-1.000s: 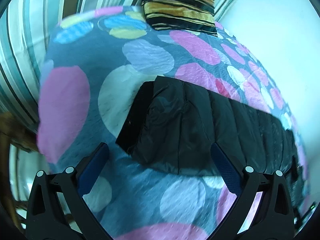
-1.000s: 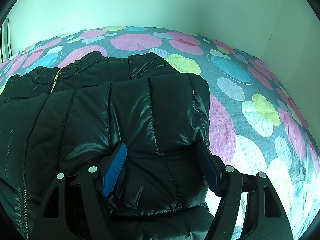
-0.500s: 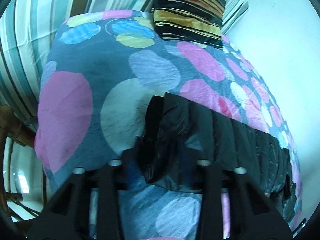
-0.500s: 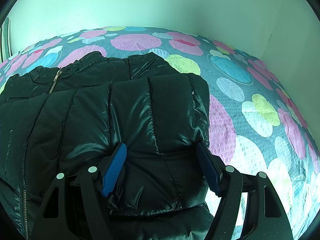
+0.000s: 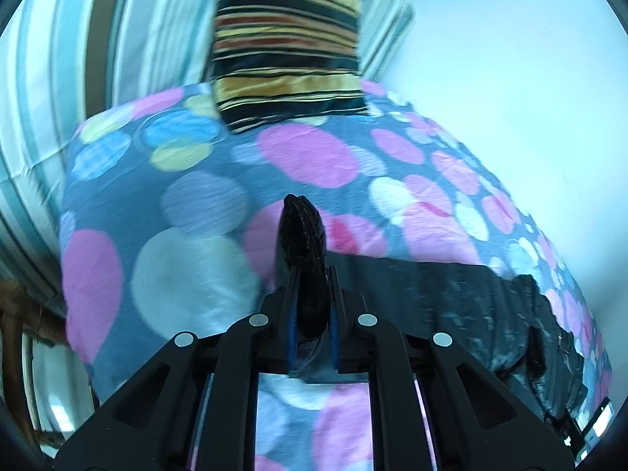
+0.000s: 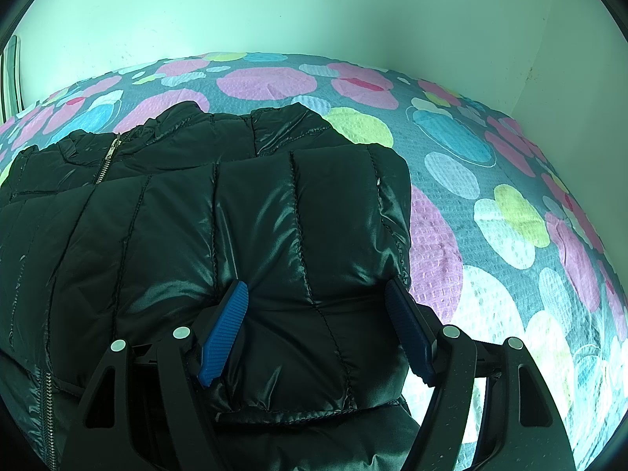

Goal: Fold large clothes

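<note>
Left gripper (image 5: pixel 311 314) was pressed together, pinching a fold of the black puffer jacket (image 5: pixel 302 235) in the lower middle of its frame. Right gripper (image 6: pixel 318 329) was spread wide, one finger on each side of a puffy part near the bottom of its frame, not squeezing.

Biggest of all was the spotty bedspread (image 6: pixel 510 204), with the jacket (image 6: pixel 196 235) lying on it and filling the left and middle. It looked soft, light, puffy and shiny, so it would probably slip and spring back. A thick seam or the edge seemed the best place to grab. Its small zipper (image 6: pixel 108 157) sat at the upper left.
</note>
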